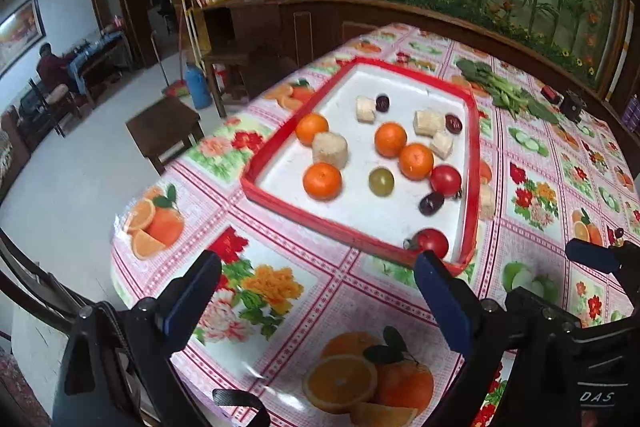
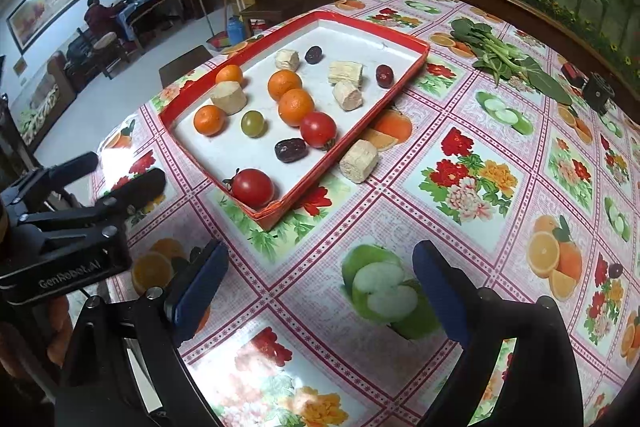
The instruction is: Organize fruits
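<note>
The left gripper (image 1: 316, 291) hangs nearest the lens, jaws spread wide and empty over the flowered tablecloth (image 1: 280, 307); the right gripper (image 2: 320, 283) is likewise released, nothing between its blue pads.

Ahead lies the red-rimmed tray (image 2: 362, 125), holding most of the fruit. Its wall is low, so a gripper coming in flat could catch the rim and shove the whole tray across the slick cloth.

Just outside that rim, touching or nearly touching it, sits a pale cut chunk (image 2: 359, 161), possibly sugarcane, the one piece not yet in the tray. Its rough round side could roll if pinched off-centre.

Inside, four mandarins sit in loose pairs; two (image 2: 290, 95) touch each other, and the nearer one touches a red tomato (image 2: 318, 129), so reaching for one likely nudges the others.

A second tomato (image 2: 253, 187) rests in the near corner against the wall, leaving little room for a finger.

The green tomato (image 2: 253, 123) and the small dark dates (image 2: 290, 149) are smooth and could slip out under a hard squeeze.
</note>
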A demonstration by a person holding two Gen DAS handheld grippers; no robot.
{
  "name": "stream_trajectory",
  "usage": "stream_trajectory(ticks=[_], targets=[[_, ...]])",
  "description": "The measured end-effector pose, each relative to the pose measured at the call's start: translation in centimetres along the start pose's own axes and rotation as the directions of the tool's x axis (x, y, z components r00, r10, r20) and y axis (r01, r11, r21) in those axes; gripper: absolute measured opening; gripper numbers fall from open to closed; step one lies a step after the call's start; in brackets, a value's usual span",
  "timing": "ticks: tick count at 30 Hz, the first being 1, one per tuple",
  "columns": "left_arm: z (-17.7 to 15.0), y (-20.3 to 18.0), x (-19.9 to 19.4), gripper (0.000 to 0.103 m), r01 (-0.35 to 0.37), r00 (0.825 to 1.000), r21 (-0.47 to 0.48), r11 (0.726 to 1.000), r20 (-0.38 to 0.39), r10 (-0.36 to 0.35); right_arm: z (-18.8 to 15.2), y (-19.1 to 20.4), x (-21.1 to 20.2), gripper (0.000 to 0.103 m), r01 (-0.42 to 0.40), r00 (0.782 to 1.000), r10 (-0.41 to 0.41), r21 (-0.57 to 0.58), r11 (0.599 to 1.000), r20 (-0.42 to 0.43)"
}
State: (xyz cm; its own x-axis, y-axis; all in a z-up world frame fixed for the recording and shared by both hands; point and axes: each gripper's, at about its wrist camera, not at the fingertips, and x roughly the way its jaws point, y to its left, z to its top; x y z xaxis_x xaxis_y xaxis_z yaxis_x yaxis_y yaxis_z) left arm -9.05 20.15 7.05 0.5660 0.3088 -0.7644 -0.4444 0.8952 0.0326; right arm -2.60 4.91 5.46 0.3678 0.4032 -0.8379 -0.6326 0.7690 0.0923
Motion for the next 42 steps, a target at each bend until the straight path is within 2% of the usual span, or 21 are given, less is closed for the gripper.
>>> stream_trajectory(ticks=[3,6,9,12,17,23,34,39,42], targets=[[0.5,0.4,-0.8,0.098,-0.011,1.000,-0.023,1.000,0.018,0.012,-0.1,-0.2,-0.1,0.094,0.016,1.000,-0.016,-0.001,1.000,0.005],[0.9,0.2,-0.9,0.098,-0.081,0.997,-0.015,0.997,0.003,0.081,-0.2,-0.5,-0.2,0.094,0.024,1.000,-0.024,0.003,1.000,0.007],[0.7,-0.3,-1.9,0.098,-0.182,0.981,0.008,0.983,0.072,0.181,-0.2,-0.7,-0.2,0.095,0.018,1.000,-0.018,0.013,1.000,0.004],[0.4,-0.4,-2.9,0.098,-0.223,0.968,-0.009,0.975,0.114,0.222,-0.3,-0.7,-0.1,0.095,0.013,1.000,-0.013,0.012,1.000,0.000],[0.5,-0.2,-2.9,0.098,-0.167,0.983,-0.022,0.986,0.077,0.168,-0.4,-0.5,-0.1,0.095,0.010,1.000,-0.010,0.000,1.000,-0.003],[0.3,-0.3,-2.6,0.098,-0.134,0.990,-0.040,0.990,0.039,0.136,-0.5,-0.5,-0.1,0.095,0.013,1.000,-0.013,-0.003,1.000,-0.004],[0.2,-0.7,-2.2,0.098,-0.105,0.994,-0.027,0.994,0.011,0.105,-0.7,-0.7,0.1,0.095,0.013,1.000,-0.013,0.003,1.000,-0.013],[0.2,-0.2,-1.7,0.098,-0.083,0.997,-0.058,0.995,-0.007,0.083,-0.7,-0.6,0.1,0.095,0.012,1.000,-0.012,0.003,1.000,-0.015],[0.2,0.1,-1.6,0.098,-0.093,0.996,-0.079,0.993,-0.001,0.093,-0.7,-0.6,0.2,0.095,0.012,1.000,-0.012,0.003,1.000,-0.018]])
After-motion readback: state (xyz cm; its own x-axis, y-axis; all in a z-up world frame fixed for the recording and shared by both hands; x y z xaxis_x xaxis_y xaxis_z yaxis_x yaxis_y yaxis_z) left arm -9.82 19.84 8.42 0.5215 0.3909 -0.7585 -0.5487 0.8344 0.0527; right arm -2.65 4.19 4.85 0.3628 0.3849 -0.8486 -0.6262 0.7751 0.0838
